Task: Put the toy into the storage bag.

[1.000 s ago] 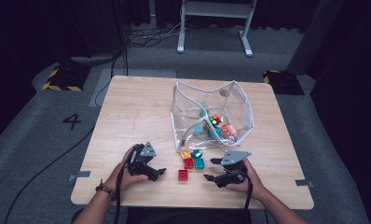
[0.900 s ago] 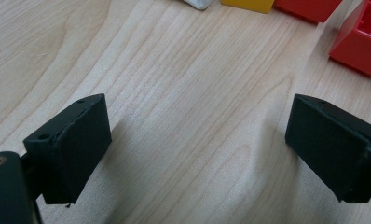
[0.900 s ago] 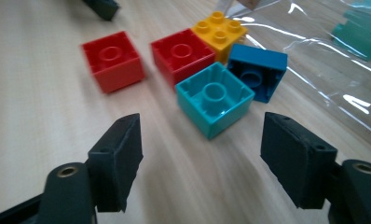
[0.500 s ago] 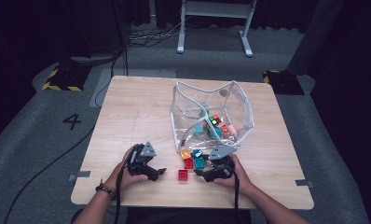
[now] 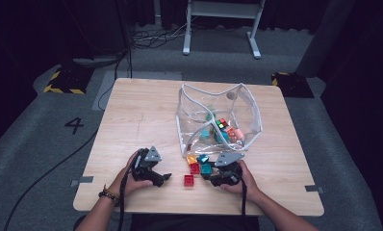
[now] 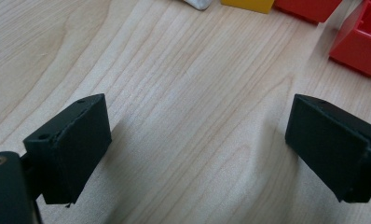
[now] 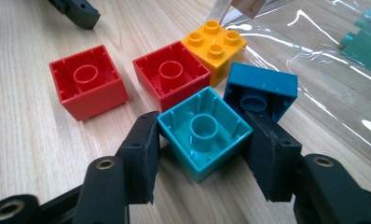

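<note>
An upside-down turquoise brick [image 7: 204,135] lies on the wooden table [image 5: 132,120] between the black pads of my right gripper [image 7: 203,133]. The jaws have just been closing, and both pads now press its sides. Around it lie a dark blue brick [image 7: 263,88], a yellow brick [image 7: 215,39] and two red bricks [image 7: 170,77] [image 7: 88,88]. In the high view the right gripper [image 5: 208,171] points left at this cluster. My left gripper [image 5: 164,178] rests left of the lone red brick [image 5: 189,180]; its jaws [image 6: 197,135] stand wide over bare wood.
A clear plastic bag [image 5: 218,120] with several toys, among them a colour cube [image 5: 222,123], stands open just behind the bricks. Its film [image 7: 323,70] lies right beside the dark blue brick. The table's front edge is close behind both hands.
My right gripper slid left up to the brick cluster, and its jaws came together on the turquoise brick. The left gripper has not moved.
</note>
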Motion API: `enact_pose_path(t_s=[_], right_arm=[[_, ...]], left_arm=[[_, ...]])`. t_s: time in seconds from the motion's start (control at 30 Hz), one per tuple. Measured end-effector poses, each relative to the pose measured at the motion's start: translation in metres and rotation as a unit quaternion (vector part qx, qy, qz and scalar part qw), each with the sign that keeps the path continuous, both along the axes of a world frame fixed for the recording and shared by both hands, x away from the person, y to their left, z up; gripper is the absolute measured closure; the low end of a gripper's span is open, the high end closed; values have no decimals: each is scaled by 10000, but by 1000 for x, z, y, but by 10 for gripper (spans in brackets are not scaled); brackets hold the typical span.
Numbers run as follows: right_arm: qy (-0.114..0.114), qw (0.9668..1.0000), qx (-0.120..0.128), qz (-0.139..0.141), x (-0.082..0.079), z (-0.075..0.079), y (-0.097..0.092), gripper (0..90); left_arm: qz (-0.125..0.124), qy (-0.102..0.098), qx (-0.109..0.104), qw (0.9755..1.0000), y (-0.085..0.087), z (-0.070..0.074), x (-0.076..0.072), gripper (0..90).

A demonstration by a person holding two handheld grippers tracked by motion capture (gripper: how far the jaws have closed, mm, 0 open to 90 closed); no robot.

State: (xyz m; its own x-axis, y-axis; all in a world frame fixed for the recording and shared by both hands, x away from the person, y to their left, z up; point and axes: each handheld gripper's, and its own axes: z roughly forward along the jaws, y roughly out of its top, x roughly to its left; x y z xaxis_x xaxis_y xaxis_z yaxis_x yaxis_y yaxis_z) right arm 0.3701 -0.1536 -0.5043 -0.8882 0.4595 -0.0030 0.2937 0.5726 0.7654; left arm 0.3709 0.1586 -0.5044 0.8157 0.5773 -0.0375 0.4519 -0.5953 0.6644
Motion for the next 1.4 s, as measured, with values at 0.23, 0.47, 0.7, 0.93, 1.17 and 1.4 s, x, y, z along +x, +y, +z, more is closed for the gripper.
enact_pose_path(t_s=[0.23,0.47,0.7,0.93,1.17,1.4], right_arm=[[-23,10000,-53,42,-3,1,-7,482],[-36,10000,46,18,-11,12,-27,483],[-179,9996,162,-117,-17,29,-62,484],[-308,9977,314,-517,-21,43,-106,483],[-478,9923,377,-1080,-16,53,-146,484],[-662,9860,322,-1497,3,72,-176,484]], left_arm=[[1,-1,1,10000,0,0,0,70],[0,-2,1,10000,0,0,0,70],[1,-1,-1,10000,0,0,0,70],[2,-2,-3,10000,0,0,0,70],[2,1,-1,10000,0,0,0,70],[1,1,-2,10000,0,0,0,70]])
